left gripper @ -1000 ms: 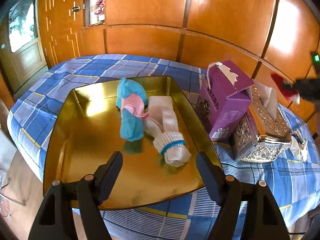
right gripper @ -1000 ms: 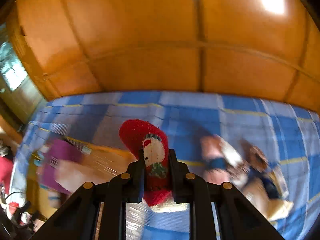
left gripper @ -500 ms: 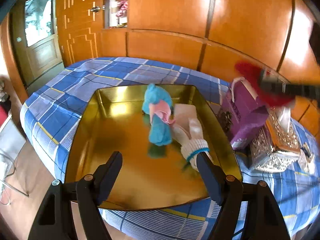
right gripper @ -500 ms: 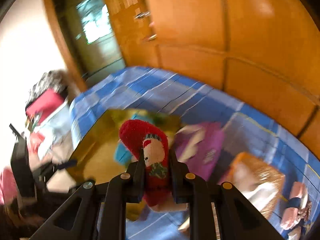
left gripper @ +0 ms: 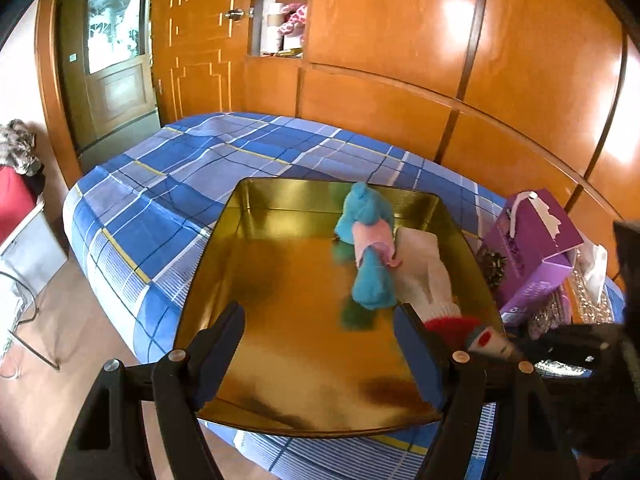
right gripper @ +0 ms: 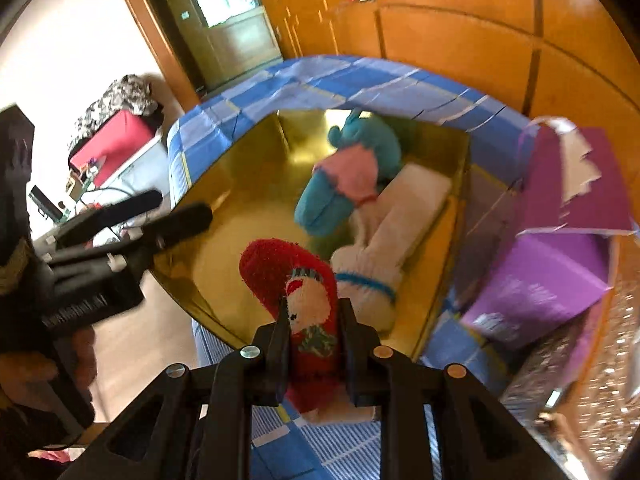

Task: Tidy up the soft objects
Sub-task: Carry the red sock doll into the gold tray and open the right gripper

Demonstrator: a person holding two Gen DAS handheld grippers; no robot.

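Observation:
My right gripper (right gripper: 314,308) pinches a red Christmas sock (right gripper: 288,276) with a snowman face, held over the near right corner of the gold tray (right gripper: 248,184). Its jaws are just starting to open, and the sock is still squeezed between them. In the tray lie a teal sock with a pink band (right gripper: 324,208) and a white sock with a blue stripe (right gripper: 400,232). My left gripper (left gripper: 320,316) hovers open and holds nothing over the tray's near edge (left gripper: 304,428). From there the red sock (left gripper: 452,326) shows beside the white sock (left gripper: 428,276).
The tray sits on a bed with a blue plaid cover (left gripper: 180,184). A purple tissue box (left gripper: 532,248) and a glittery silver tissue box (left gripper: 580,300) stand right of the tray. Wooden wall panels run behind the bed, with a door (left gripper: 116,80) at the far left.
My right gripper has swung left and down, carrying the red sock from over the bed to the tray's near right corner. The left gripper shifted slightly, still open.

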